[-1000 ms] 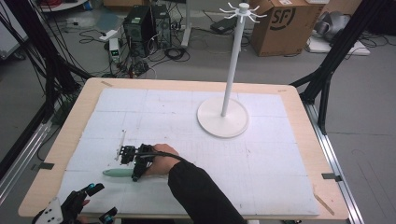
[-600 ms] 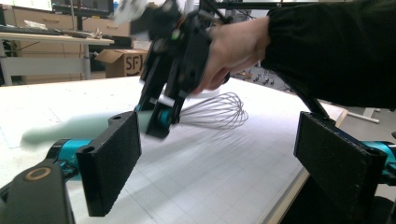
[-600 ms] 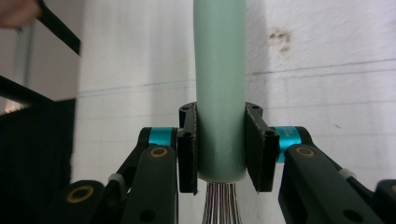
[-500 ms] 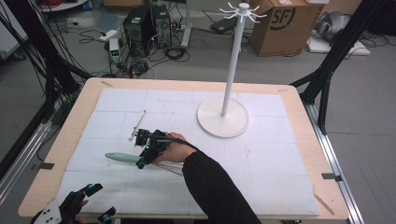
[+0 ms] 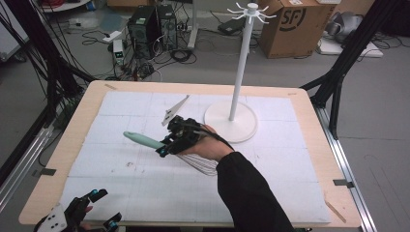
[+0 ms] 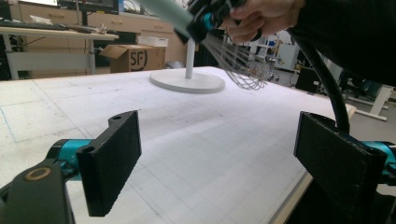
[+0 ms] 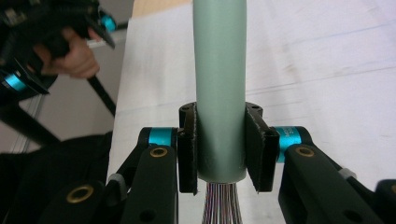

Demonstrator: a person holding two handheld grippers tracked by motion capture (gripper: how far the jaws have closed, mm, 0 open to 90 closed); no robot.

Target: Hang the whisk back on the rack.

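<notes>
A whisk with a pale green handle (image 5: 140, 140) and wire loops (image 5: 200, 165) hangs tilted above the white mat. My right gripper (image 5: 164, 147) is shut on the handle close to the wires. The right gripper view has both pads pressed on the handle (image 7: 219, 84), with the wires (image 7: 222, 207) below. A white hook stand (image 5: 238, 72) rises from its round base (image 5: 246, 130) just right of that hand. At the table's near left corner my left gripper (image 5: 102, 209) is open; its pads (image 6: 112, 158) stand wide apart over bare mat, with the whisk (image 6: 236, 63) beyond them.
The white mat (image 5: 275, 183) covers most of the wooden table (image 5: 319, 145). Behind the table a cardboard box (image 5: 290, 21), a computer tower (image 5: 145, 24) and cables sit on the floor. Black frame legs (image 5: 338, 82) flank the table's sides.
My right gripper has lifted the whisk off the mat and carried it up, farther from me and to the right, toward the stand. The left gripper has stayed in place.
</notes>
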